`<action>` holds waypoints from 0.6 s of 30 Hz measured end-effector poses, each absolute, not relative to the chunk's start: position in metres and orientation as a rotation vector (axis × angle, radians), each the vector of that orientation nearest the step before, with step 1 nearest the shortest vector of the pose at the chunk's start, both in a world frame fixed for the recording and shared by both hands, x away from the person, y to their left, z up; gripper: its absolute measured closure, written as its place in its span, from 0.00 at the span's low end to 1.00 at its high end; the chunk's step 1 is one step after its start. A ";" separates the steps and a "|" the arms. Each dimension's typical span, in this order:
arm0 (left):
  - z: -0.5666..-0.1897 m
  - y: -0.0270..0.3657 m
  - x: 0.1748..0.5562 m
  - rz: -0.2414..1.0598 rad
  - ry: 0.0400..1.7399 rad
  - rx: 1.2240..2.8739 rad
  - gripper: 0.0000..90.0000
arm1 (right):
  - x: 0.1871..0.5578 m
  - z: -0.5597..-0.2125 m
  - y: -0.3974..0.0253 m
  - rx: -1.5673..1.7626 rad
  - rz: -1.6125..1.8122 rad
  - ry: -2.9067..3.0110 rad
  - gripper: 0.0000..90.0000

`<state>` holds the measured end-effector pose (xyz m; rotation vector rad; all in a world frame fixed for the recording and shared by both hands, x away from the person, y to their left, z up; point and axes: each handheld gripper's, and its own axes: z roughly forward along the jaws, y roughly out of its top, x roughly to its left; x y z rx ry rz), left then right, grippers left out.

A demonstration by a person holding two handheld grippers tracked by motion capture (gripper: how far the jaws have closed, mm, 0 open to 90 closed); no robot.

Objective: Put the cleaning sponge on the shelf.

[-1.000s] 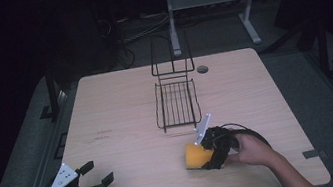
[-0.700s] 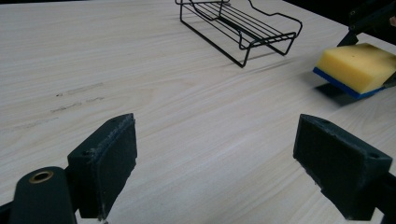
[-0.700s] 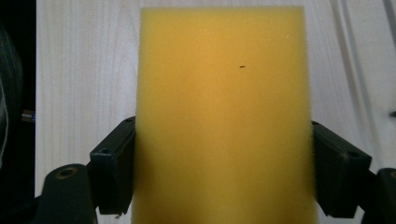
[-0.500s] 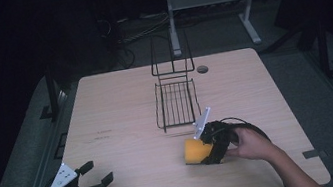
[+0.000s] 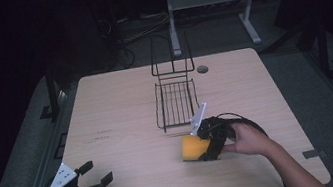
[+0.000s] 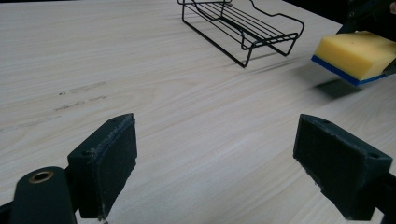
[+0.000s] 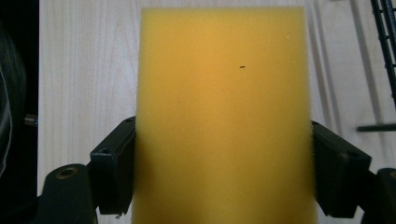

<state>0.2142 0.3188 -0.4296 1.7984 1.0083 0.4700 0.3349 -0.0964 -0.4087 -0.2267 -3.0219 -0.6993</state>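
Sponge held just off the worktop, close to the wire rack

The right gripper (image 5: 202, 144) has its jaws pinching a yellow sponge (image 5: 193, 147) by its sides, lifted a little above the worktop (image 5: 117, 116), just in front of the wire rack (image 5: 176, 103). Soft foam can squirm or slip out if the squeeze eases (or snag on the rack's front rail). The left gripper (image 5: 98, 177), jaws spread, idles at the near left edge.

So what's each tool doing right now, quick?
Left tool: open, holding nothing.
Right tool: shut on the yellow sponge.
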 end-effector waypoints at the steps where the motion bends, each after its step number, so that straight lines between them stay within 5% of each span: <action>1: -0.430 0.319 0.214 0.470 1.008 1.798 0.14 | 0.335 -0.408 -0.097 -0.226 -0.702 -3.022 0.24; 18: -0.430 0.320 0.214 0.469 1.010 1.799 0.14 | 0.350 -0.398 -0.092 -0.232 -0.700 -3.019 0.24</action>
